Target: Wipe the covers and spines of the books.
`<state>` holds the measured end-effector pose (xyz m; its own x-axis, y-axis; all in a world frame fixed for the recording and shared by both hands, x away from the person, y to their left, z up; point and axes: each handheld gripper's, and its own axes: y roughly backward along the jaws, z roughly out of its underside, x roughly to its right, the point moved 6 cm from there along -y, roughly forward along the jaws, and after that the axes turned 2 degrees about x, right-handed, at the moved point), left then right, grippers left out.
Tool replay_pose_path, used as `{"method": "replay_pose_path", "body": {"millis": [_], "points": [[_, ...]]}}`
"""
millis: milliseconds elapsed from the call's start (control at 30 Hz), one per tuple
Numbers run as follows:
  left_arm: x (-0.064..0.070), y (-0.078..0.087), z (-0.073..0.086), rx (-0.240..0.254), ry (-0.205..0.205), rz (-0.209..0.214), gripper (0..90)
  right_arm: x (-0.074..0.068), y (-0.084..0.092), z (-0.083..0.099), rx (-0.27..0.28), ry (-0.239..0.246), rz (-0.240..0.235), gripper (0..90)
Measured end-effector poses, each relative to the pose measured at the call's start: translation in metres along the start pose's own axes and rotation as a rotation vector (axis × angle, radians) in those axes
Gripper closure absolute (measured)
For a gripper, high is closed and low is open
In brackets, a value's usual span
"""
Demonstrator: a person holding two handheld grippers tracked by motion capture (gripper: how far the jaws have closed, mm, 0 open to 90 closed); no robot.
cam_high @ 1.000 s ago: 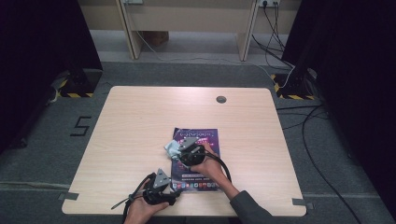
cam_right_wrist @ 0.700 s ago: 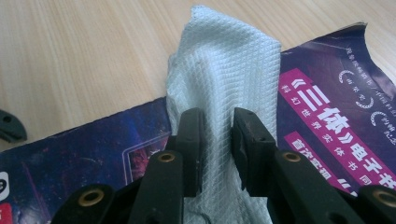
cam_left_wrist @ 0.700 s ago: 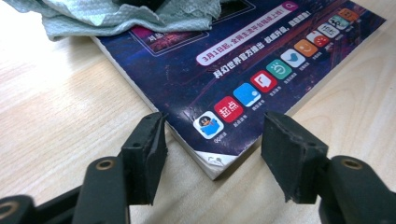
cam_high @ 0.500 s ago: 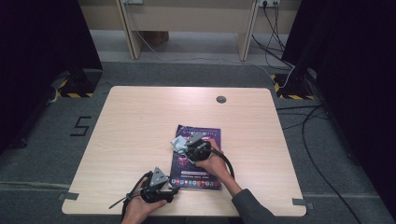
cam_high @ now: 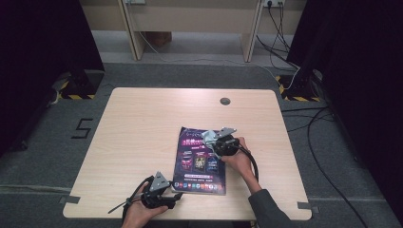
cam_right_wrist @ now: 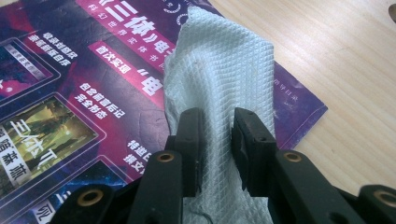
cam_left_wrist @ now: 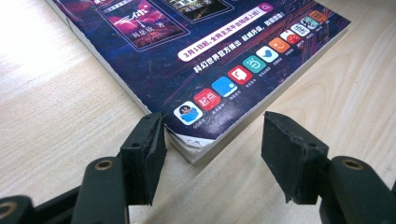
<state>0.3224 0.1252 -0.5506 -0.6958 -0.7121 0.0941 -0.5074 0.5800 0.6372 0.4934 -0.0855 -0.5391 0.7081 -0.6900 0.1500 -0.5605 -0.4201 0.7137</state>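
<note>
A book with a purple cover (cam_high: pixel 199 164) lies flat on the wooden table (cam_high: pixel 142 123), towards its near right. My right gripper (cam_high: pixel 213 140) is over the cover's far right part and is shut on a white quilted paper towel (cam_high: pixel 208 136). In the right gripper view the towel (cam_right_wrist: pixel 219 70) runs up between the jaws of the right gripper (cam_right_wrist: pixel 215 126) and drapes onto the cover (cam_right_wrist: pixel 70 93). My left gripper (cam_high: pixel 175 194) sits at the book's near left corner. Its jaws have just been closing a little. In the left gripper view that corner (cam_left_wrist: pixel 196 144) lies between the jaws of the left gripper (cam_left_wrist: pixel 212 140), which are open.
A round cable hole (cam_high: pixel 225 101) is in the table's far edge. The table's near edge runs close under both forearms. Cables (cam_high: pixel 304 118) lie on the floor at the right, and desk legs (cam_high: pixel 133 33) stand behind the table.
My right gripper has slid the towel to the right across the cover, from its far left part to its far right part. The left hand has stayed at the corner.
</note>
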Motion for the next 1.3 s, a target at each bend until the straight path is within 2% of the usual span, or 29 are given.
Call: {"method": "replay_pose_path", "body": {"millis": [100,167,233,333,433,467,567,667,767,867,933,967,1067,1100,1200,1267,1300], "points": [[0.0,-0.001,0.001,-0.01,0.007,0.003,40.6,0.001,0.0,0.0,-0.003,0.002,-0.006,72.8],[0.003,-0.003,0.003,-0.009,-0.009,0.016,42.4,0.002,-0.001,-0.001,0.003,-0.004,-0.007,72.7],[0.009,-0.005,0.001,-0.009,-0.005,0.034,43.0,0.004,-0.002,-0.001,0.006,-0.001,-0.003,72.6],[0.013,-0.007,0.0,-0.018,-0.037,0.013,42.6,0.005,-0.002,-0.001,0.008,-0.009,0.005,72.6],[0.007,-0.006,0.0,-0.012,-0.013,0.015,41.8,0.002,-0.002,-0.001,0.0,0.008,0.024,73.8],[0.005,-0.005,-0.001,-0.006,0.007,0.018,41.0,0.0,-0.001,-0.001,-0.004,0.016,0.024,73.8],[0.002,0.0,-0.002,0.014,0.043,0.028,35.8,-0.017,-0.001,-0.004,0.003,0.023,-0.028,73.4],[0.0,0.006,-0.001,0.012,0.037,0.029,32.0,-0.042,-0.001,-0.01,0.01,0.066,-0.084,73.0],[-0.003,0.009,0.003,-0.017,0.032,0.006,26.7,-0.065,-0.002,-0.015,0.028,0.073,-0.153,71.2],[-0.007,0.013,0.004,-0.024,0.032,-0.003,24.9,-0.086,-0.001,-0.018,0.027,0.123,-0.182,72.3],[-0.012,0.016,0.004,-0.023,0.047,-0.018,22.9,-0.093,-0.001,-0.019,0.028,0.145,-0.185,73.3],[-0.016,0.018,0.004,-0.025,0.052,-0.028,22.3,-0.094,-0.001,-0.019,0.029,0.156,-0.183,73.4],[-0.031,0.024,0.006,-0.025,0.077,-0.077,20.8,-0.089,-0.001,-0.018,0.036,0.141,-0.202,74.7],[-0.038,0.027,0.008,-0.032,0.086,-0.097,20.3,-0.087,0.0,-0.018,0.027,0.143,-0.195,74.7],[-0.05,0.032,0.01,-0.035,0.102,-0.123,20.0,-0.071,0.003,-0.012,0.006,0.137,-0.133,74.5],[-0.057,0.034,0.013,-0.043,0.116,-0.141,19.8,-0.052,0.007,-0.004,-0.007,0.092,-0.104,74.4],[-0.063,0.035,0.016,-0.058,0.108,-0.166,19.5,-0.044,0.008,-0.001,-0.009,0.077,-0.078,74.4]]}}
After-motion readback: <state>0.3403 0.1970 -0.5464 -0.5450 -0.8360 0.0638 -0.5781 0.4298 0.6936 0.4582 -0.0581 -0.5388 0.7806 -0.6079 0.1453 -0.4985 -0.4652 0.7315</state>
